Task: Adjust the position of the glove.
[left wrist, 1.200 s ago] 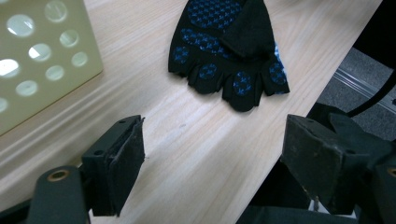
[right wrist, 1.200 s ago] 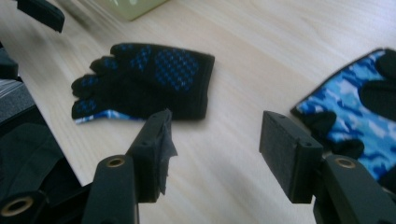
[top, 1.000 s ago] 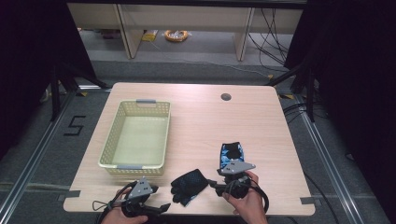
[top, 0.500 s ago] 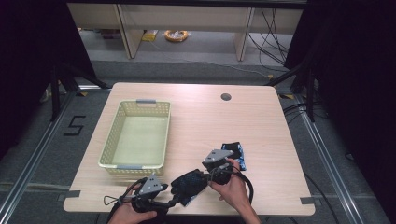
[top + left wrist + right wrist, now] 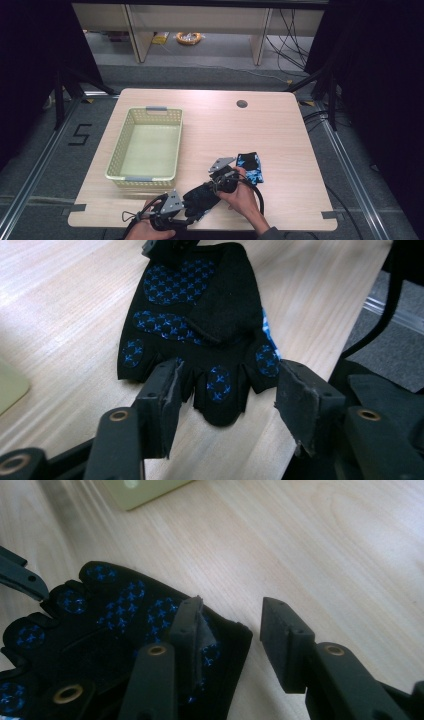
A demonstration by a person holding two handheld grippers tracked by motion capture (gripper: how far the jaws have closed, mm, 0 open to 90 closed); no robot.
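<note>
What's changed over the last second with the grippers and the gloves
The right gripper left the blue-patterned glove and swung left to the black glove, jaws open astride its cuff edge. The left gripper moved right and forward to the glove's finger end, jaws open around it. Neither has closed yet. The black glove looks slightly shifted; the basket and patterned glove stayed put.

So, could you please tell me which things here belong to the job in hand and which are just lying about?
In the job:
- black glove
- left gripper, open at its finger end
- right gripper, open at its cuff

Lying about:
- second glove
- yellow basket
- table
</note>
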